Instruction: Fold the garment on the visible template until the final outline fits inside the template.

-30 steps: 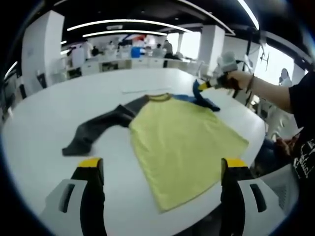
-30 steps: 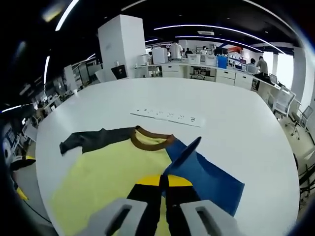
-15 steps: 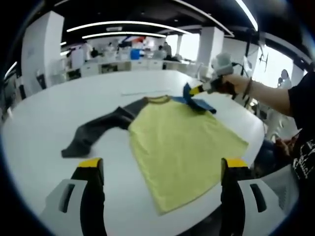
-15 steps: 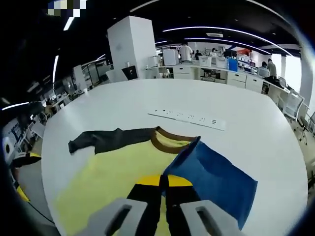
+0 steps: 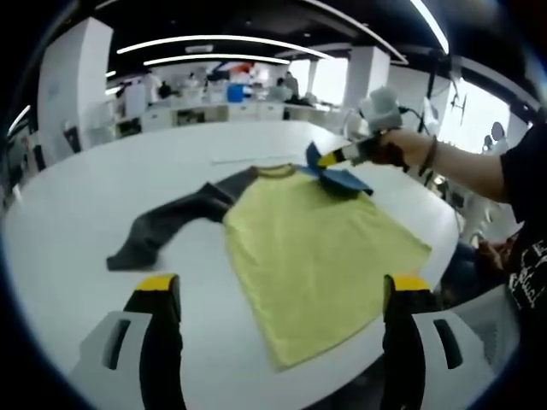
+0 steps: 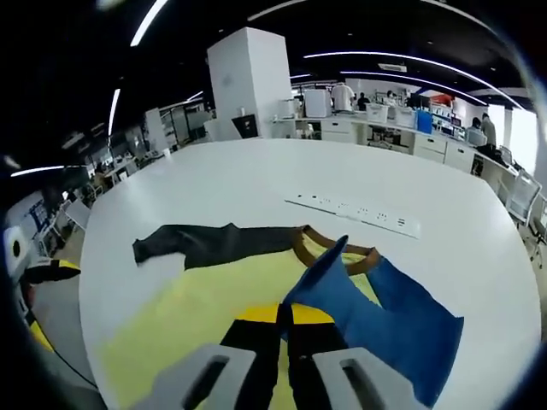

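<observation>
**Blue sleeve lifted for the fold across the chest**

The right gripper has its jaws pressed together on the cuff of the blue sleeve, raised so the cloth can swing over the yellow body toward nine o'clock. The left gripper hangs spread and empty at six o'clock, clear of the fold. The shirt lies flat on the white table, its grey sleeve stretched out toward nine o'clock.
</observation>
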`<move>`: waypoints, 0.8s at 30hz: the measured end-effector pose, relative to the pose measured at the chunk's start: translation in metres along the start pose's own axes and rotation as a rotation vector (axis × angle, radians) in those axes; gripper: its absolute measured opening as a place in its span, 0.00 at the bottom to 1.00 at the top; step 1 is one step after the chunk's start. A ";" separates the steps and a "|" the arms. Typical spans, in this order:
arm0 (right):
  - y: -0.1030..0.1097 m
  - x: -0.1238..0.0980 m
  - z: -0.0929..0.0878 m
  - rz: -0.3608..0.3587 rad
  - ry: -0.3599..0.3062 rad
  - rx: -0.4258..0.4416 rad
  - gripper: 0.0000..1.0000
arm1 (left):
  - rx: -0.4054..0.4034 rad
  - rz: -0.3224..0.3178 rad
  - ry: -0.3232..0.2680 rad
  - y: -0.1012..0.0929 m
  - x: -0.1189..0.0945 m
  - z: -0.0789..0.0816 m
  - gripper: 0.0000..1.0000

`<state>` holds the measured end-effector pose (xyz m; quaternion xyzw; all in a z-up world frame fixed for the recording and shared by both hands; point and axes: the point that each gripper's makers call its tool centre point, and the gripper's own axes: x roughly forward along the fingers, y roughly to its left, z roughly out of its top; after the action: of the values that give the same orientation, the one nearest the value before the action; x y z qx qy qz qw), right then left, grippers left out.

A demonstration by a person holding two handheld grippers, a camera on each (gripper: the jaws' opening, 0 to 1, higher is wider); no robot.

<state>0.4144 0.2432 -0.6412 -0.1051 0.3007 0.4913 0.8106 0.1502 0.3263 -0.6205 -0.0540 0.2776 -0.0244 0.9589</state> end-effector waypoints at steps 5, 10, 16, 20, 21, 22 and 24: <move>0.014 0.003 0.005 0.032 -0.015 -0.007 0.00 | 0.003 0.003 -0.018 0.000 0.001 0.005 0.94; 0.026 0.007 0.006 0.056 -0.018 -0.028 0.00 | 0.008 -0.001 -0.013 -0.001 0.001 0.004 0.94; 0.036 0.009 0.005 0.082 -0.017 -0.070 0.00 | 0.002 0.002 -0.005 0.001 0.001 0.000 0.94; 0.043 0.010 0.005 0.098 -0.017 -0.077 0.00 | -0.003 0.004 -0.005 0.002 0.001 0.000 0.93; 0.046 0.010 0.005 0.104 -0.016 -0.083 0.00 | -0.003 0.005 -0.005 0.002 0.001 0.000 0.93; 0.048 0.011 0.005 0.108 -0.015 -0.087 0.00 | -0.001 0.003 -0.006 0.001 0.001 0.000 0.93; 0.054 0.012 0.004 0.122 -0.015 -0.101 0.00 | -0.001 0.002 -0.008 0.000 0.001 0.001 0.93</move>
<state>0.3736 0.2801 -0.6387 -0.1234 0.2753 0.5551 0.7751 0.1517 0.3267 -0.6209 -0.0545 0.2740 -0.0228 0.9599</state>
